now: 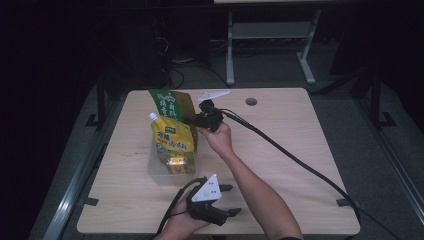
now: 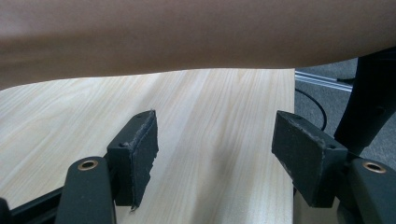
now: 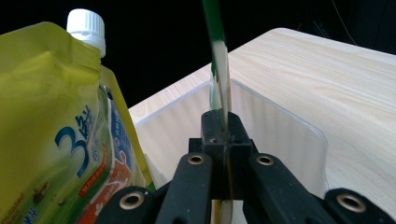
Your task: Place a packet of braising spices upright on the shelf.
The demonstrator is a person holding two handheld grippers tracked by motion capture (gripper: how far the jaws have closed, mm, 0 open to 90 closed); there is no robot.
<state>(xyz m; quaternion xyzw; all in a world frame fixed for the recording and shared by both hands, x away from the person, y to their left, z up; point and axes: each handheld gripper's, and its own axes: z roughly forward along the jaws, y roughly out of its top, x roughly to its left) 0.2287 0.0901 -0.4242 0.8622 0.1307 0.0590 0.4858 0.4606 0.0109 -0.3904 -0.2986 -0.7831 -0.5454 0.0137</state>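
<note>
Dark floor and metal frame legs surround a pale wooden surface (image 1: 280,150), and near its middle stands a clear plastic bin (image 1: 159,169), the landmark for everything else. Inside the bin a yellow spouted pouch (image 1: 172,142) stands upright, white cap at the top. Just behind it, at the bin's far side, a green packet (image 1: 172,105) rises tilted above the rim. The right hand-held gripper (image 1: 192,119) is clenched on that packet's edge; in the right gripper view the thin green edge (image 3: 219,70) runs straight up from between the closed jaws, with the bin's wall behind. The left hand-held gripper (image 1: 231,199) waits on the near side of the bin, released, its pads (image 2: 140,154) wide apart over bare wood. The step in hand looks like lowering the packet into the bin beside the pouch. Next, it likely needs to go down until it sits, then be released.
</note>
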